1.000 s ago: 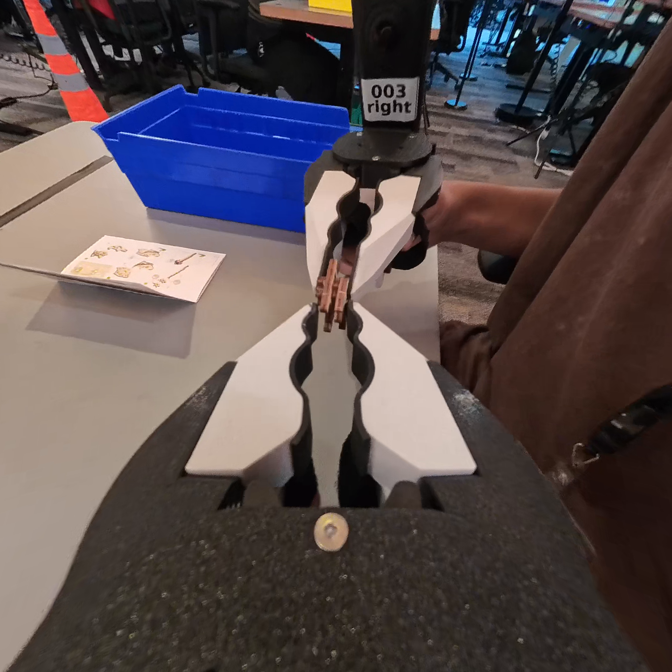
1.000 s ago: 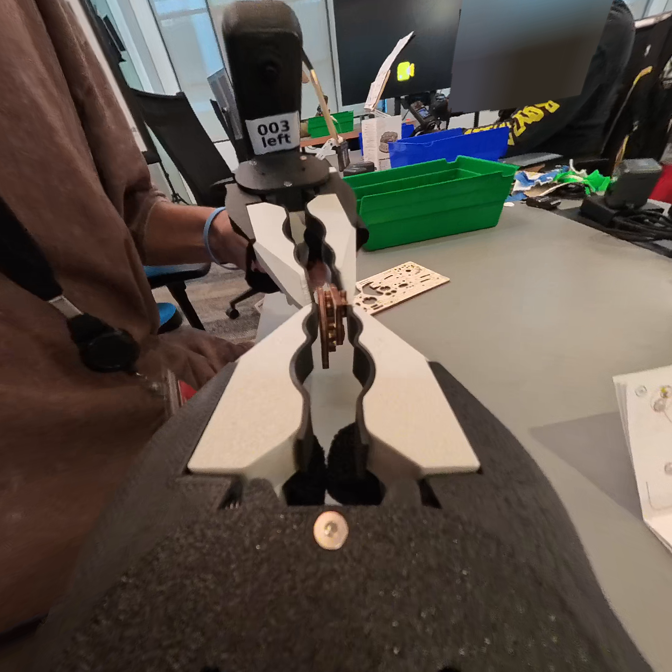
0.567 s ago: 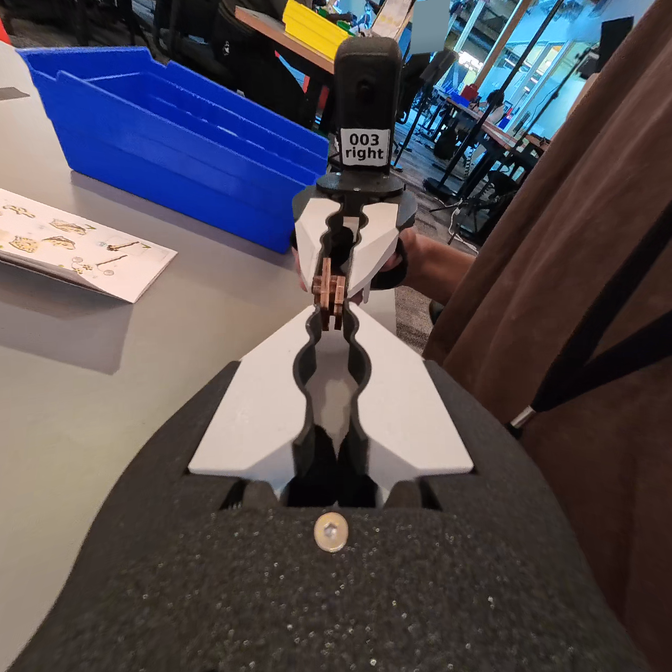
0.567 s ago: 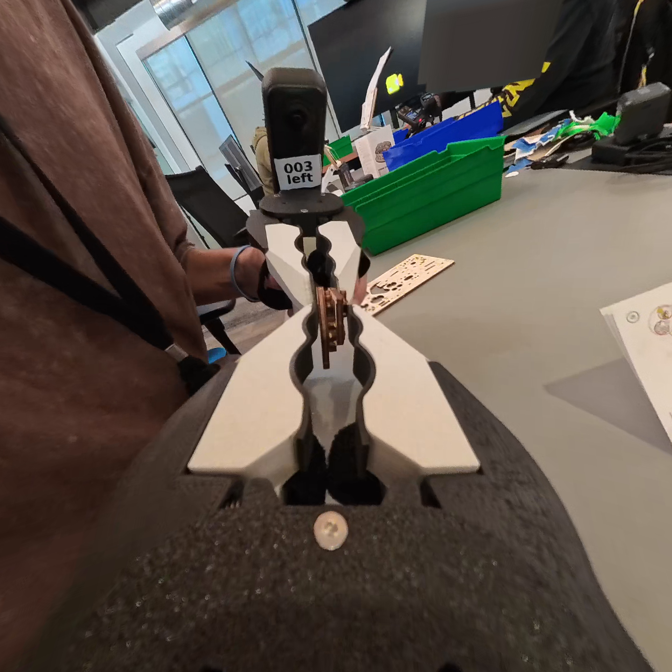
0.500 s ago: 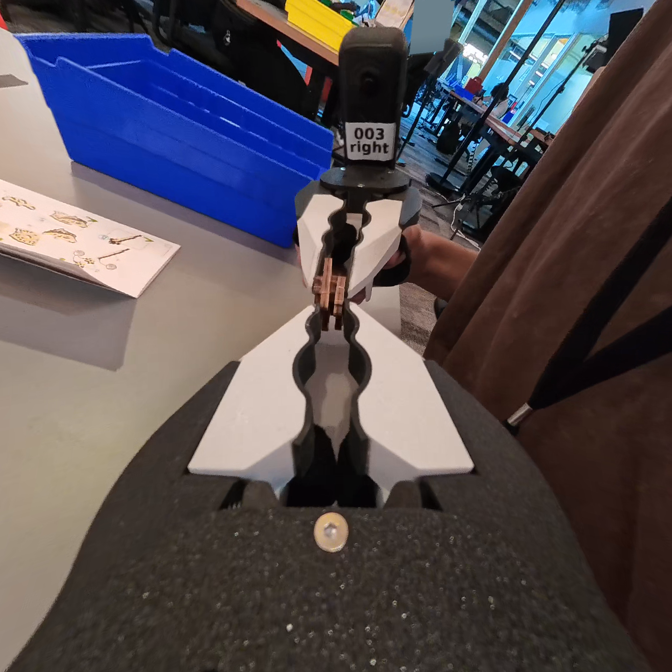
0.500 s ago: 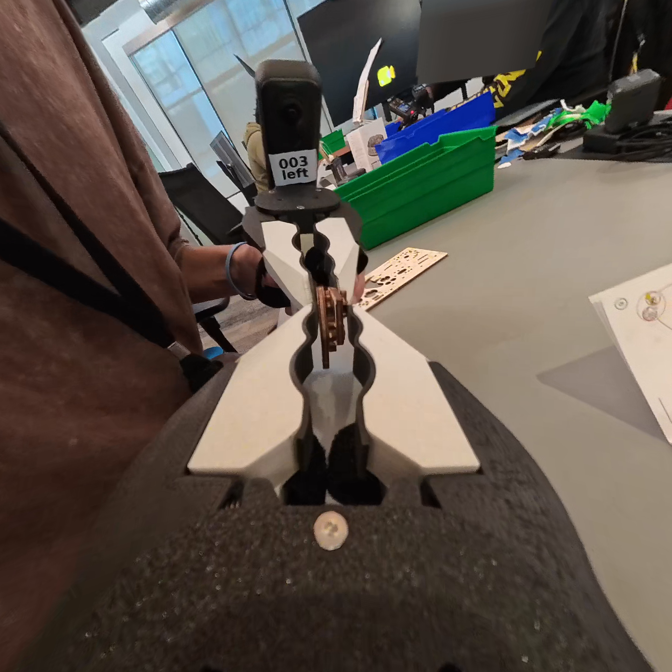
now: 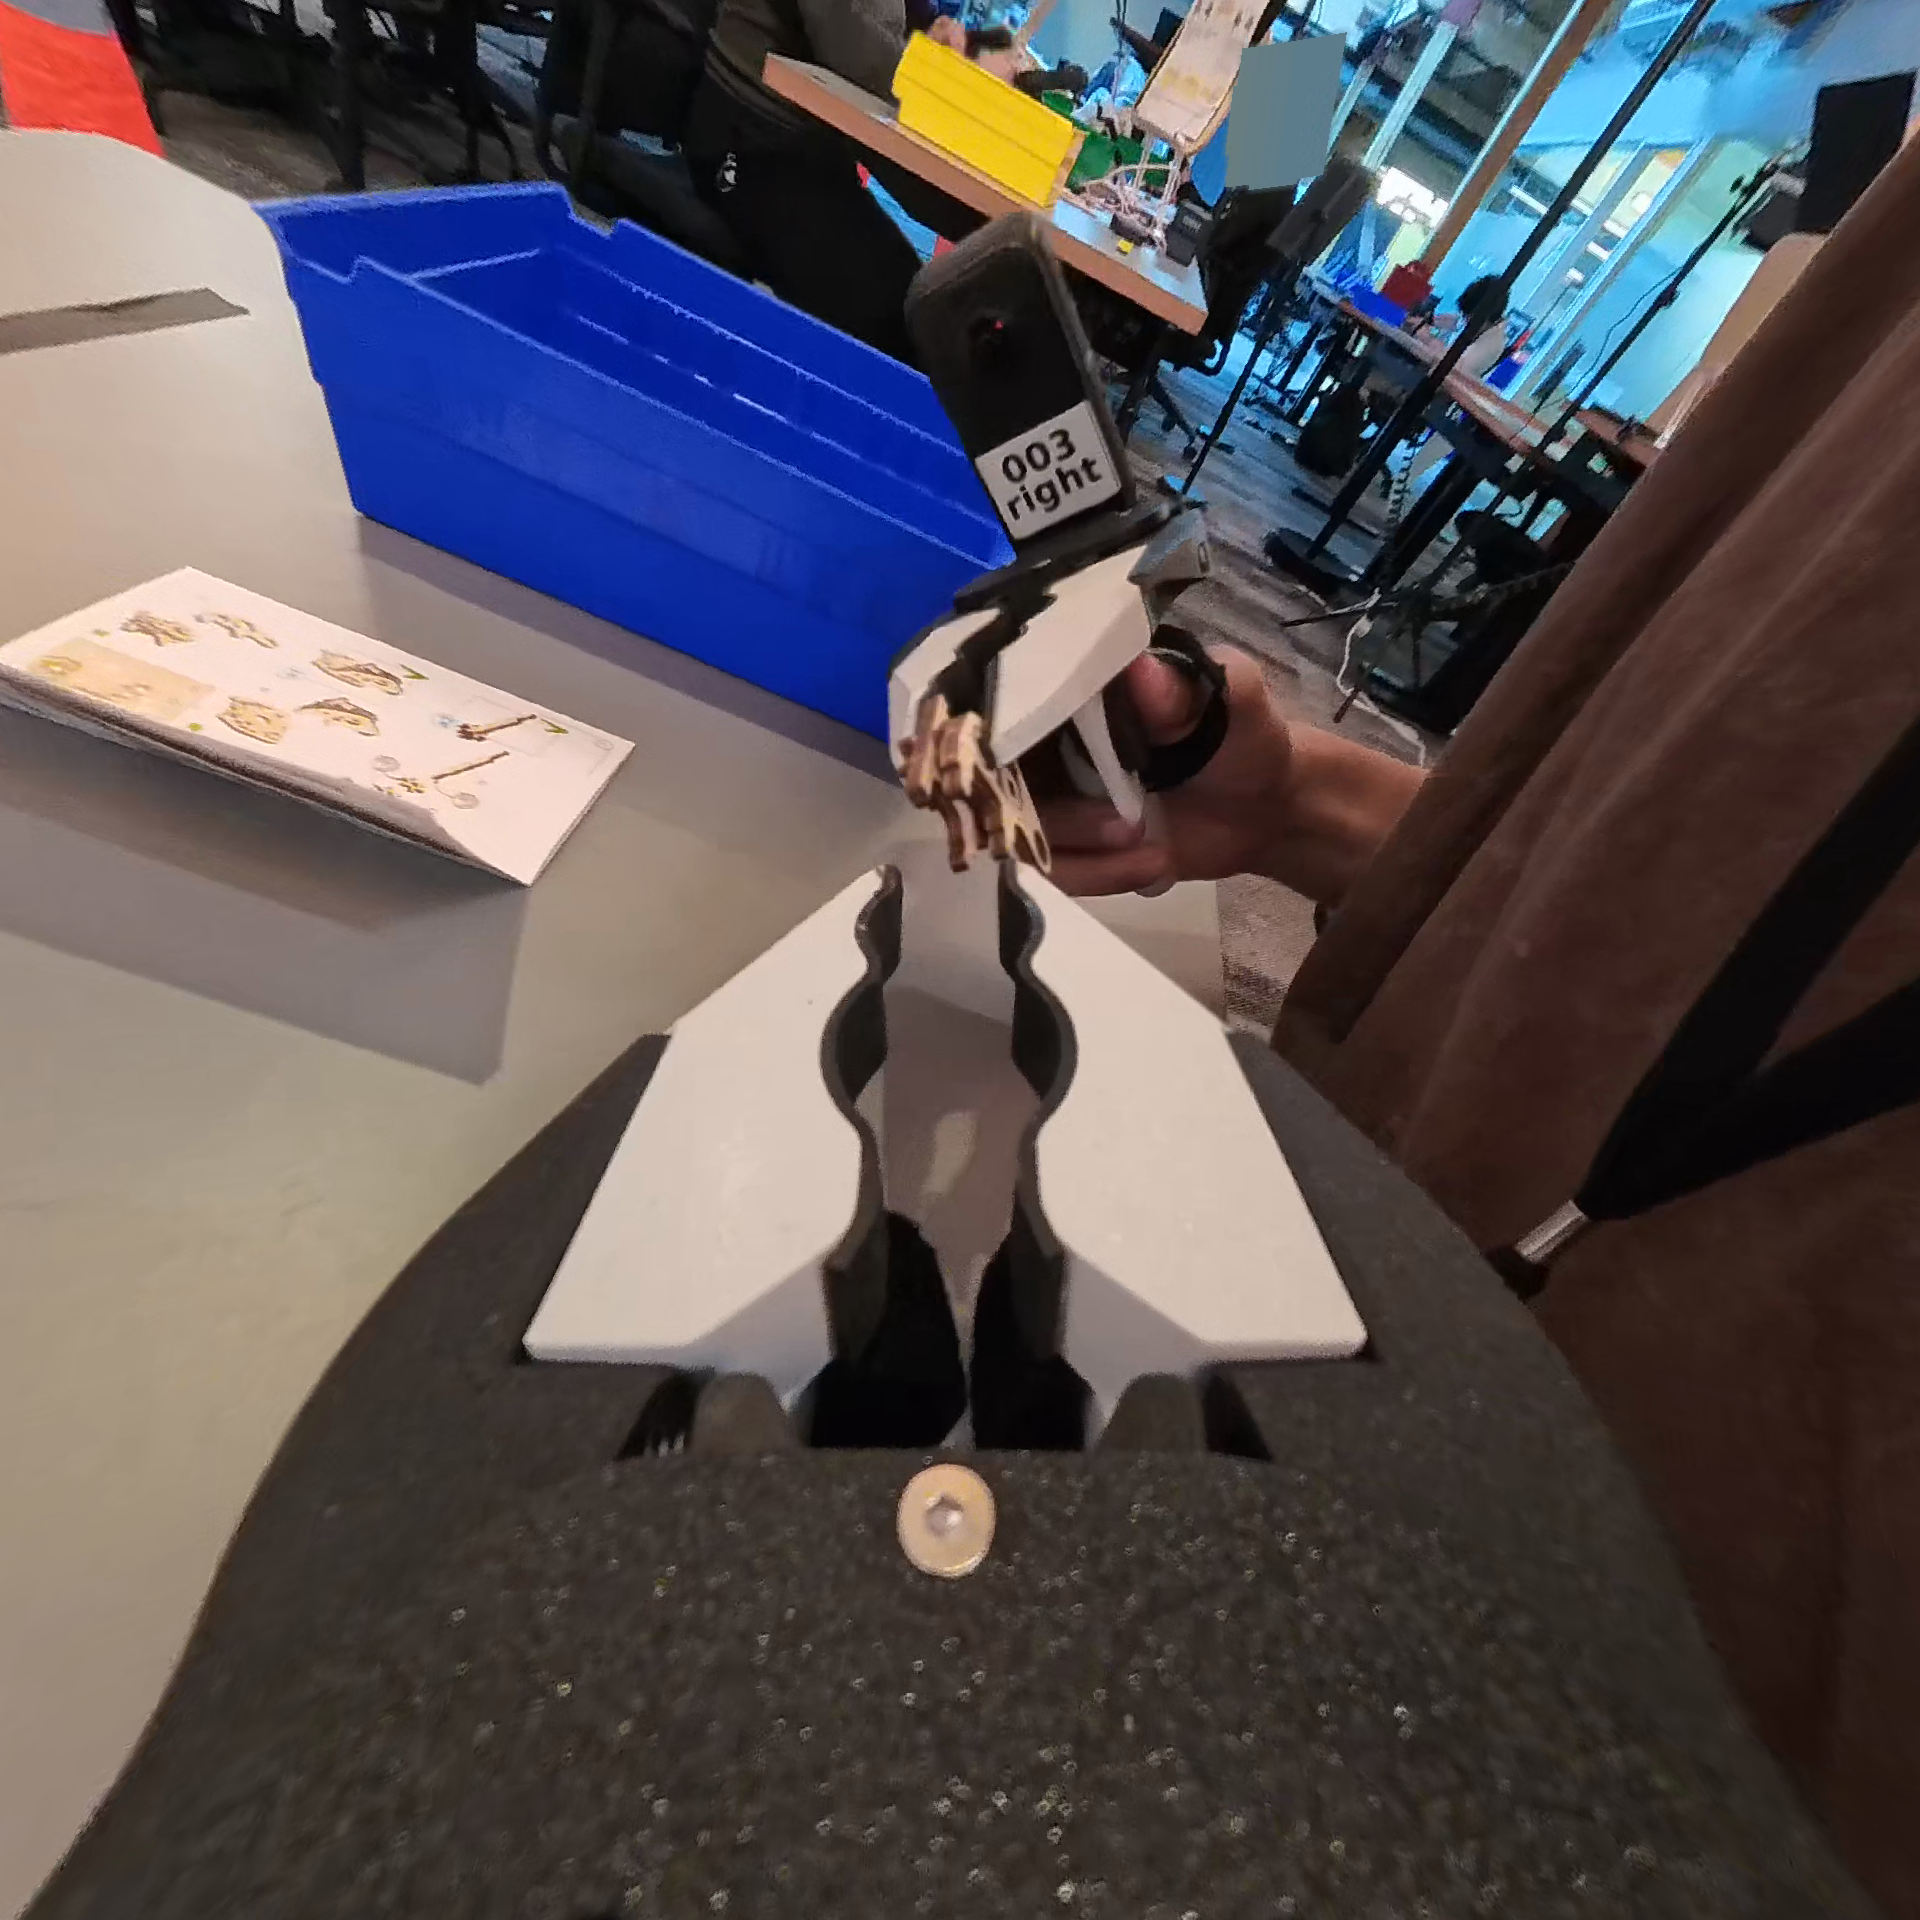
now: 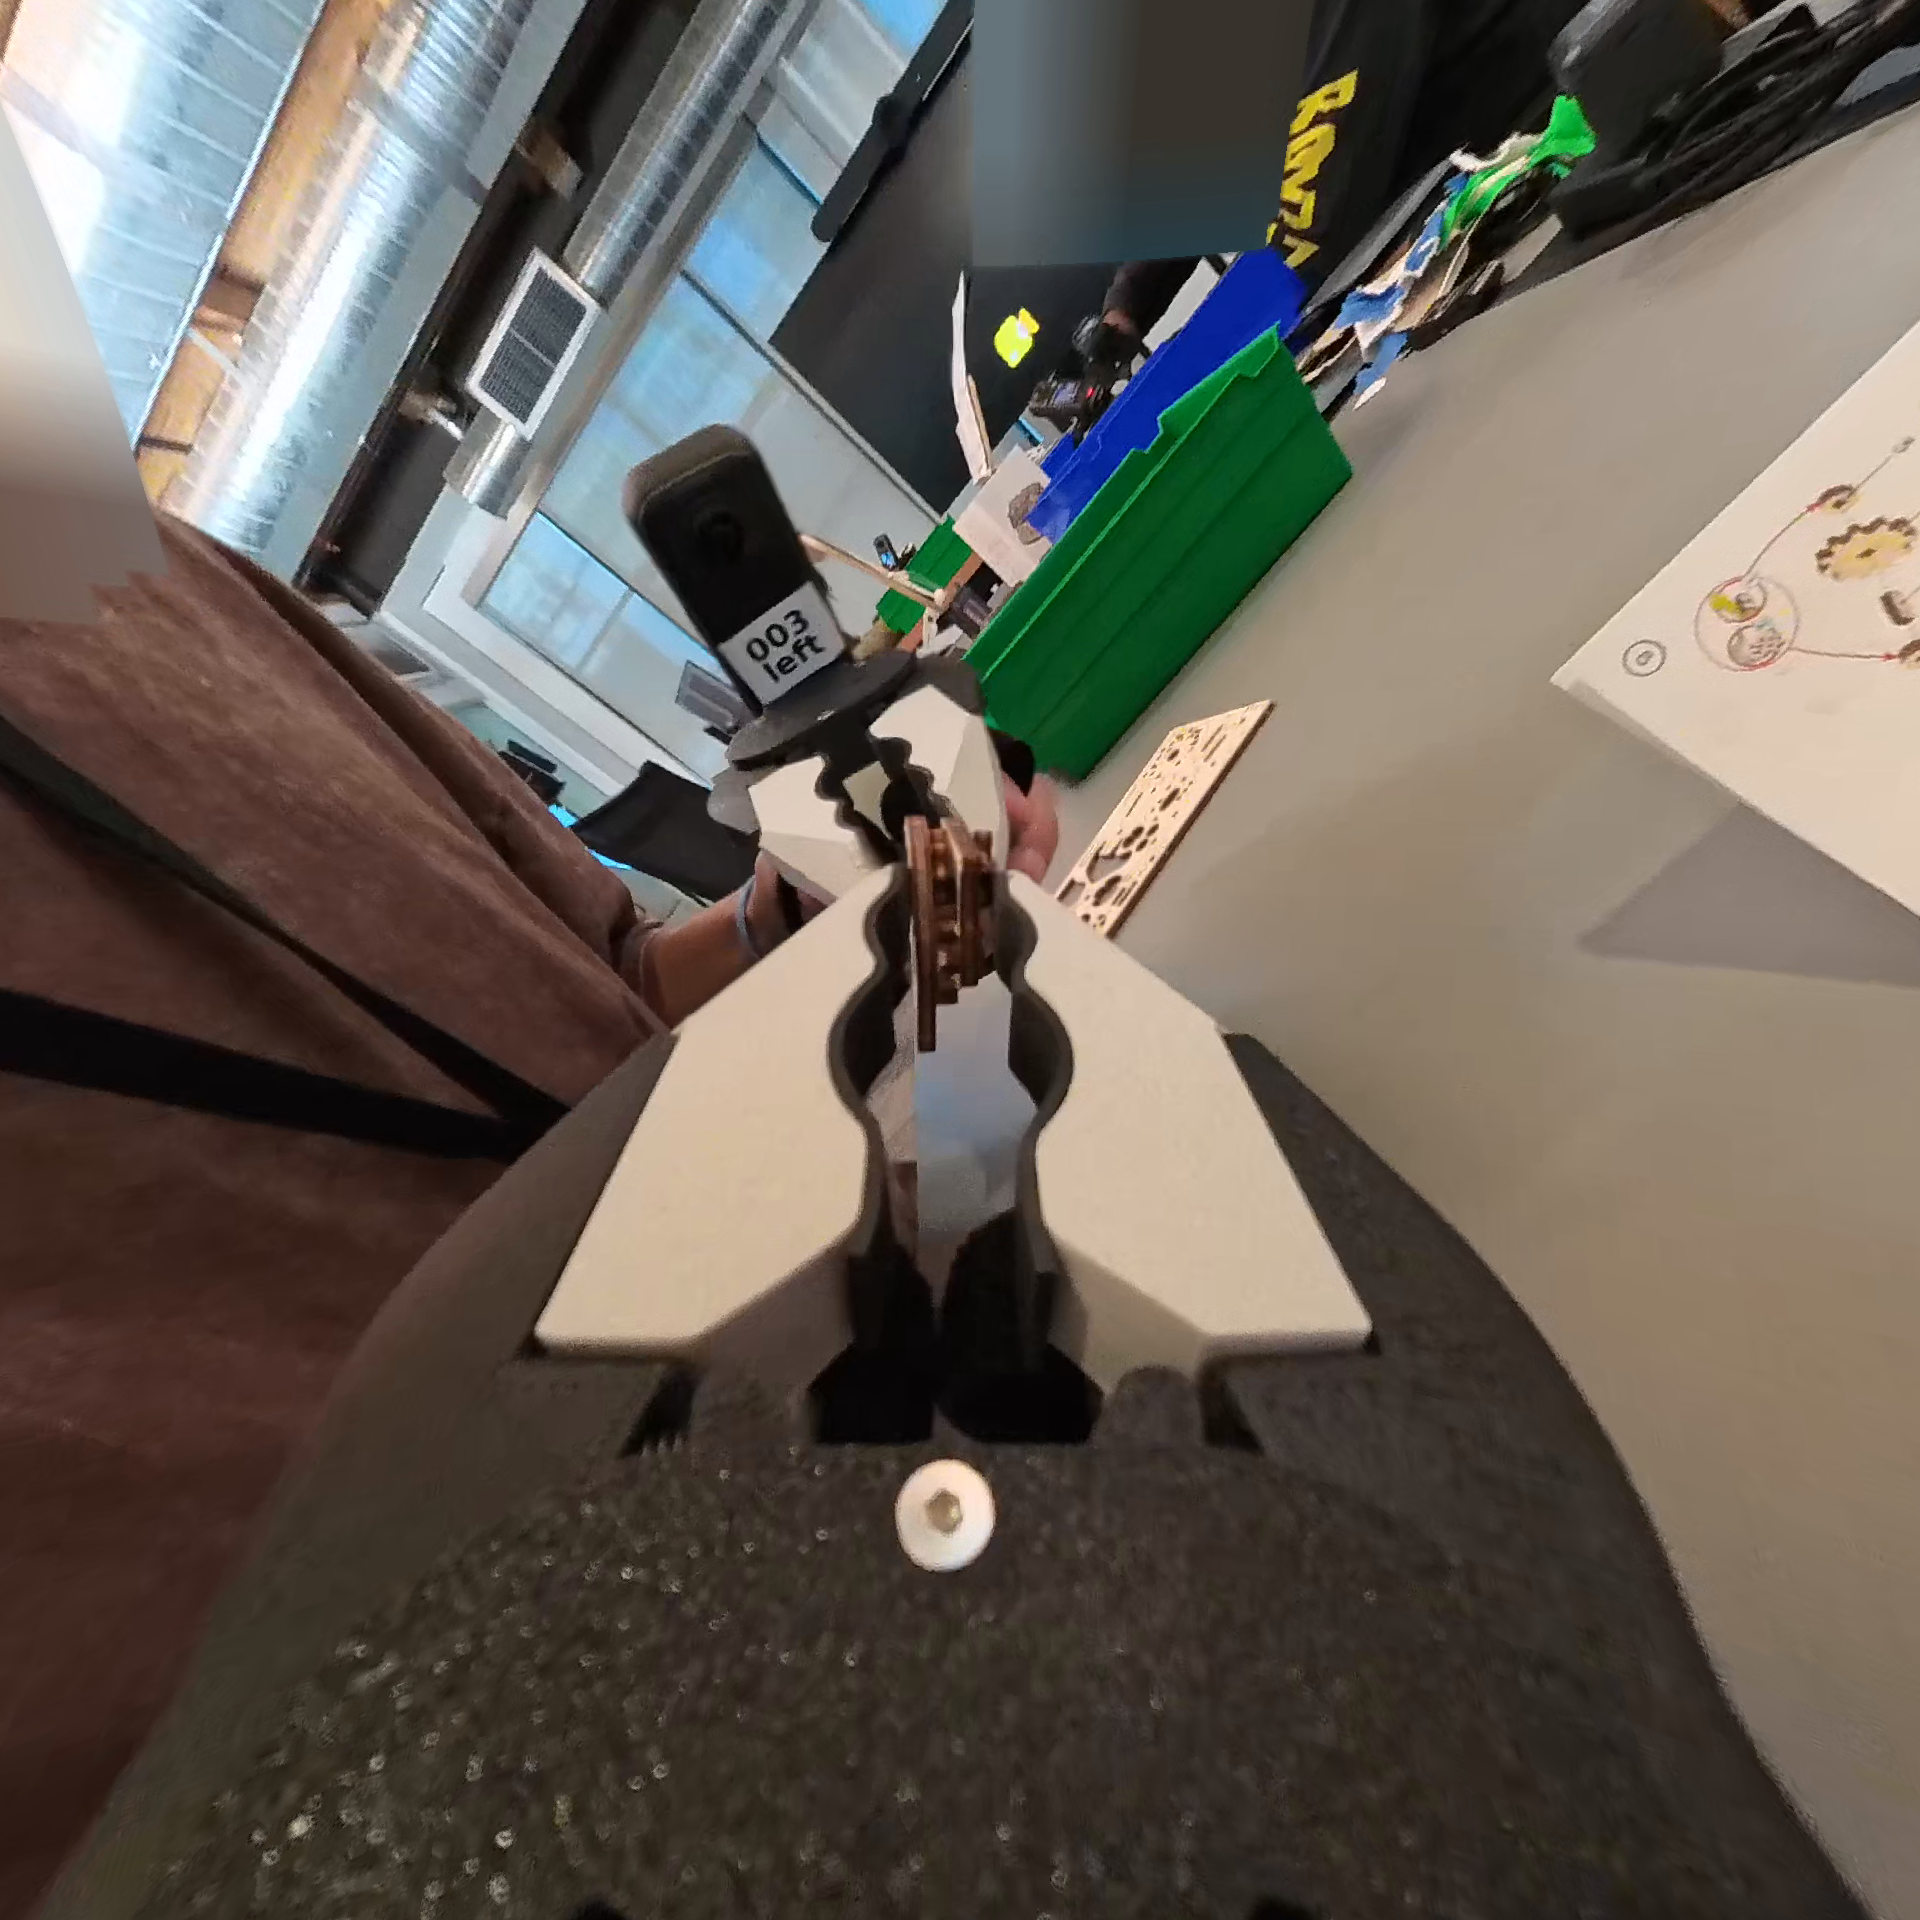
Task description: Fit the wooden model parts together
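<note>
The right gripper is clamped on the wooden gear assembly, a small stack of toothed plywood parts held edge-on between its fingers. In the left wrist view the same assembly projects from the tips of the right gripper, which is tilted over to one side. The tilt presents the flat face of the assembly toward the left wrist camera, probably for inspection of the joint.

The left gripper has its fingers parted by a narrow gap and holds nothing. Its tips sit just below the assembly and do not touch it. In the right wrist view the left gripper appears directly behind the assembly, again with a visible slot between its fingers.

Both grippers are held in the air at the near edge of the bench, close to the person's body, where both cameras see the parts.

Supporting items:
- An instruction booklet lies open on the bench, near a blue bin.
- A laser-cut wooden parts sheet lies flat beside a green bin; many of its cut-outs are empty.

Judgement: one sub-assembly appears joined and is carried by the right gripper alone. The free left gripper is available to fetch the next part, most likely from the parts sheet.
</note>
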`<state>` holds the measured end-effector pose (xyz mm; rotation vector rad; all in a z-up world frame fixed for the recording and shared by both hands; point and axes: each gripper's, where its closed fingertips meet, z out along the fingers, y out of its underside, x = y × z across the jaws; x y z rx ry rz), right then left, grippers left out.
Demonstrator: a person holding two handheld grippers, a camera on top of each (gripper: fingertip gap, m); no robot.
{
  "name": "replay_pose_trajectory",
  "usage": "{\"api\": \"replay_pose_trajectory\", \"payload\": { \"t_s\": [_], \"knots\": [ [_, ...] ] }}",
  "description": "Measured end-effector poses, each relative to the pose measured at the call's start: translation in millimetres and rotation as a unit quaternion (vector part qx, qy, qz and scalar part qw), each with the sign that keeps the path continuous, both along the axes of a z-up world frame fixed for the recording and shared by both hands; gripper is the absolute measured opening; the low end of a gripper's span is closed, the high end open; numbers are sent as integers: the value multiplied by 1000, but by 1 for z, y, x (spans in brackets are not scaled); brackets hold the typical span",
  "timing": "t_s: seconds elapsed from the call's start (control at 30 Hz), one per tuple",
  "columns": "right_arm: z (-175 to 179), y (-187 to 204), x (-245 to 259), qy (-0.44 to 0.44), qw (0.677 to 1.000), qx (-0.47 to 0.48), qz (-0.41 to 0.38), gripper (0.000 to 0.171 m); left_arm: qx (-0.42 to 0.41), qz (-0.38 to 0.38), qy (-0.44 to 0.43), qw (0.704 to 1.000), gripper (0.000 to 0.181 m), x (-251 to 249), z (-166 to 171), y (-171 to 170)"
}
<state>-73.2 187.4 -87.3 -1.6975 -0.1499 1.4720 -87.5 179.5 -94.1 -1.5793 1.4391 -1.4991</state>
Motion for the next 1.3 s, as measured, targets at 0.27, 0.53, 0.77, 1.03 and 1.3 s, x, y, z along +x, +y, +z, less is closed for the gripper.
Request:
{"api": "replay_pose_trajectory", "payload": {
  "t_s": [0.27,0.53,0.77,1.03,1.3],
  "knots": [
    [13,-6,-4,33,999,-4,3,14,73,14,-6,997,19,-7,10,-10],
    [24,-9,1,57,998,8,-1,14,70,36,-31,996,21,-13,32,-15],
    [31,-13,4,64,998,18,-4,14,61,65,-21,996,20,-13,39,-14],
    [34,-13,8,68,997,24,-12,14,30,106,-6,994,14,-6,45,-9],
    [34,-8,17,71,996,24,-47,14,-82,141,-29,986,14,1,55,-3]
  ]
}}
